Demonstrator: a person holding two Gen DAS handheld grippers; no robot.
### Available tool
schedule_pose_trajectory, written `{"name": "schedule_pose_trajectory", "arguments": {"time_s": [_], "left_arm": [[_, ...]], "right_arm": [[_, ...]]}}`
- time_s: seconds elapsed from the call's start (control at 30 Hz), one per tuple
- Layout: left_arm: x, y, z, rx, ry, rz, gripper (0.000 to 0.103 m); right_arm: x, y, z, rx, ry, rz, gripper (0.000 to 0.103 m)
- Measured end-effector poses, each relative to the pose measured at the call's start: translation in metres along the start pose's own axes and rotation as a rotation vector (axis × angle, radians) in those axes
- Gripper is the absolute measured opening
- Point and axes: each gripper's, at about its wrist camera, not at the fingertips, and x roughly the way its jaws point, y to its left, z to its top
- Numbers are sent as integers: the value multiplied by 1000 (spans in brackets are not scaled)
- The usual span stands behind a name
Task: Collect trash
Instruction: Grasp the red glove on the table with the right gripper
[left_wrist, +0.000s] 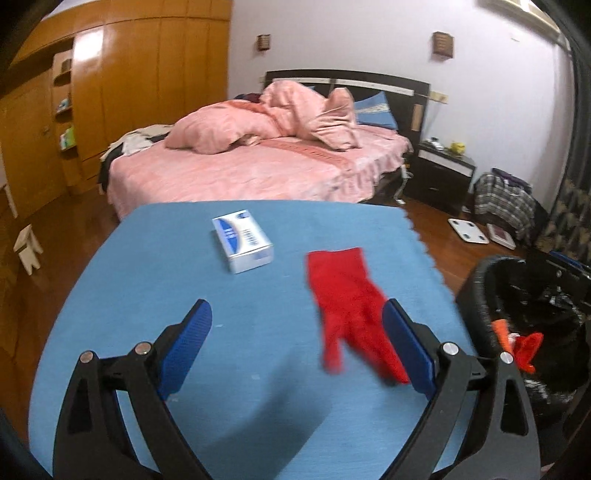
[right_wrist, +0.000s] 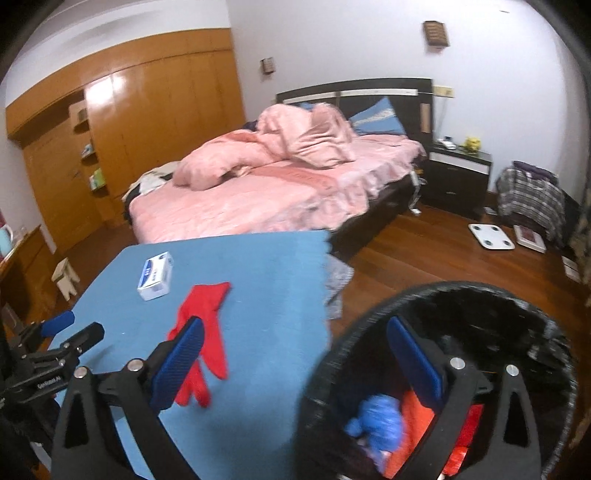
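My left gripper (left_wrist: 297, 332) hangs over the near part of the blue table (left_wrist: 147, 280), jaws spread wide and nothing clamped between them. A red glove (left_wrist: 347, 306) lies flat on the cloth, its fingers pointing back toward me; its lower end runs in just beside the inner face of my right-hand pad (left_wrist: 406, 347), while the left-hand pad stands well clear of it over bare cloth. I cannot tell whether that pad actually brushes the glove, as the picture is smeared there. My right gripper (right_wrist: 295, 354) is also fully open and empty. Its left finger (right_wrist: 181, 354) sits over the glove's fingers on the table's near right part, and its right finger (right_wrist: 413, 365) sits over the mouth of the black bin (right_wrist: 369, 317), so the jaws straddle the gap between table edge and bin rim. Inside the bin I see something blue (right_wrist: 376, 417) and crumpled, blurred, next to orange and red scraps (right_wrist: 417, 421). Farther along the table a white and blue box (left_wrist: 242, 240) lies on its side, apart from the glove, toward the far left. Beyond the table stands a bed (left_wrist: 258, 173) with pink covers, and a wooden wardrobe (left_wrist: 147, 70) lines the wall behind.
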Motion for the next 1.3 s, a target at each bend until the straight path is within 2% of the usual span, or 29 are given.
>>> {"name": "schedule_pose_trajectory", "arguments": {"time_s": [0.17, 0.6, 0.8, 0.97, 1.07, 1.13, 1.17, 1.3], "left_arm": [[8, 31, -3, -20, 11, 44, 91], [33, 80, -4, -53, 22, 100, 91], [42, 91, -6, -77, 24, 101, 91], [48, 95, -8, -81, 30, 102, 91], [51, 98, -10, -92, 37, 103, 91], [53, 100, -11, -99, 41, 103, 91], [53, 100, -12, -100, 42, 103, 91], [55, 99, -14, -98, 48, 102, 91]], "right_arm": [[32, 38, 2, -45, 24, 34, 97], [103, 96, -11, -91, 115, 81, 97], [133, 110, -23, -115, 165, 51, 97], [149, 114, -31, -120, 219, 44, 92], [153, 117, -35, -134, 244, 55, 80], [155, 118, -37, -137, 259, 67, 64], [156, 119, -38, -138, 262, 68, 60], [155, 120, -39, -138, 258, 97, 23]]}}
